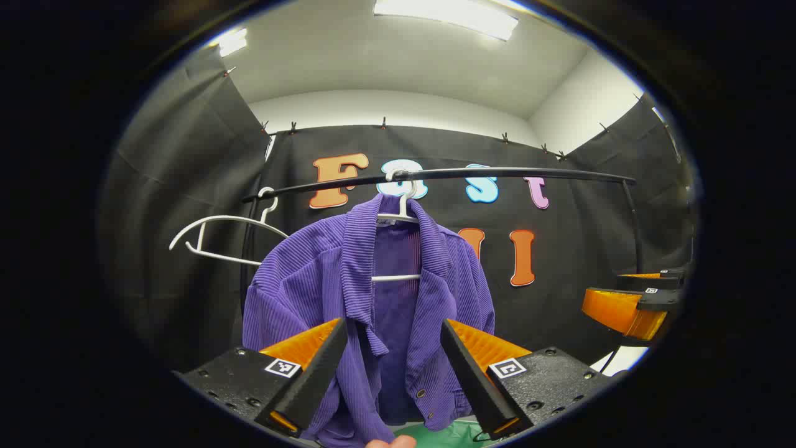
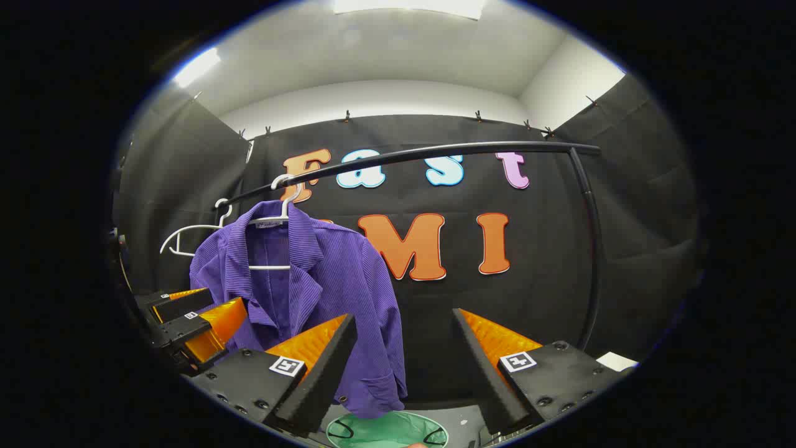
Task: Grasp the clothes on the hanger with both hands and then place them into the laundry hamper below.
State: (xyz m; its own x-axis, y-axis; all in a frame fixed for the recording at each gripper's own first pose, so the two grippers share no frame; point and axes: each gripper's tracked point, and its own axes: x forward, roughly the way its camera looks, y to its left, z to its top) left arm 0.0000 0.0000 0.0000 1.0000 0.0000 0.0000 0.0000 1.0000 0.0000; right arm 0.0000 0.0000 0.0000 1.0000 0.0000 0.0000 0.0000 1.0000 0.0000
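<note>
below jacket [image 2: 323, 274], hamper [image 2: 385, 429] half cut off

My left gripper [image 1: 392, 321] has two wedge-shaped fingers [image 1: 311, 373] that taper toward the far end, with ribbed outer faces and smooth, flat inner ones. Each finger sits on a black mounting block [image 1: 227, 381] dotted with small dark screws [image 1: 252, 402]. Each block carries a square black-and-white marker [image 1: 283, 367] on top, near the finger. My right gripper [image 2: 404, 313] is built the same way, with the same tapered ribbed fingers [image 2: 317, 373], black blocks [image 2: 553, 367] with screws [image 2: 545, 401], and a square marker [image 2: 518, 361] on each. Seen from the side at the right of the left gripper view, it has the same wedge profile and a small marker.
</note>
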